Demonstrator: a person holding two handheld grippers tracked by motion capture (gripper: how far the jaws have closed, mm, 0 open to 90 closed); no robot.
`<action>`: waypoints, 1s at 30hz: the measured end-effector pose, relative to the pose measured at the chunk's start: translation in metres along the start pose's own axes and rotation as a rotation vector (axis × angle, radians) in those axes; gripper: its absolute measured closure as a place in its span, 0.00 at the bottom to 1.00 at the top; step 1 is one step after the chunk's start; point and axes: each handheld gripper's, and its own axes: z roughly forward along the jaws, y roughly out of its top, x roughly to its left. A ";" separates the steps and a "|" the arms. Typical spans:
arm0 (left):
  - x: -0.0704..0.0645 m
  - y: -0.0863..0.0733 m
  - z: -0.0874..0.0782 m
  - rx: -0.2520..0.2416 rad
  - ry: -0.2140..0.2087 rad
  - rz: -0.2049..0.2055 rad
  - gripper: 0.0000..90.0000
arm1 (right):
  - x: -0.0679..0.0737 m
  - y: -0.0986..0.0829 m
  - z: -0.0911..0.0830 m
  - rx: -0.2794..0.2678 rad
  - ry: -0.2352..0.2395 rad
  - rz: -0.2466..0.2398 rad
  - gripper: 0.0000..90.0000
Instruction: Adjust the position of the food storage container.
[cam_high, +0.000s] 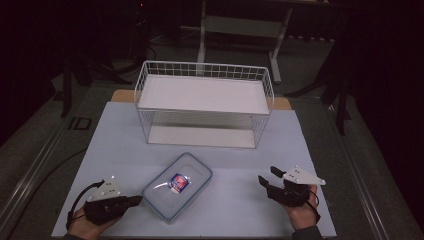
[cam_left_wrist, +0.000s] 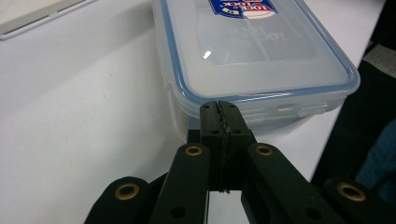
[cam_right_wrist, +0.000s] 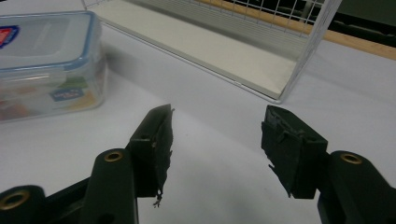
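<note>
**Lunchbox on the mat, one gripper closed, one wide open**

So a clear rectangular plastic food container with a blue-rimmed snap lid (cam_high: 178, 186) is sitting flat on the pale blue-white table mat (cam_high: 235, 200), turned at an angle, with a red, white and blue label sticker (cam_high: 178, 182) showing on top of the lid. It's my landmark, so everything else is relative to it.

Beyond the container, toward the far edge of the mat, a white wire-mesh two-tier shelf rack (cam_high: 204, 103) is standing upright, well apart from it. Both of its white shelf boards are looking bare.

The left gripper (cam_high: 136, 200) is lying just beside the container's near-left corner, and a hand (cam_high: 89, 225) is holding it low over the mat. In the left gripper view its jaws are pressing flat against each other with nothing between them, and the tips are sitting right up against the container's end wall, just under the lid rim. I can't tell for sure whether they're actually touching it.

The right gripper (cam_high: 268, 176) is off to the container's right, well apart from it, in the other hand (cam_high: 301, 212). In the right gripper view its jaws are spreading wide with only bare mat between them, and the container is showing off to the side with something colourful blurring through its wall.
</note>
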 end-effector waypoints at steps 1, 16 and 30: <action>0.001 0.003 0.004 -0.004 0.005 -0.005 1.00 | 0.000 0.000 0.001 -0.001 0.000 0.000 0.47; 0.004 0.033 0.041 -0.015 0.085 0.014 1.00 | 0.004 0.008 0.017 -0.008 0.036 0.038 0.52; -0.001 0.053 0.062 -0.035 0.128 -0.017 1.00 | 0.000 0.022 0.056 0.093 0.075 0.071 0.75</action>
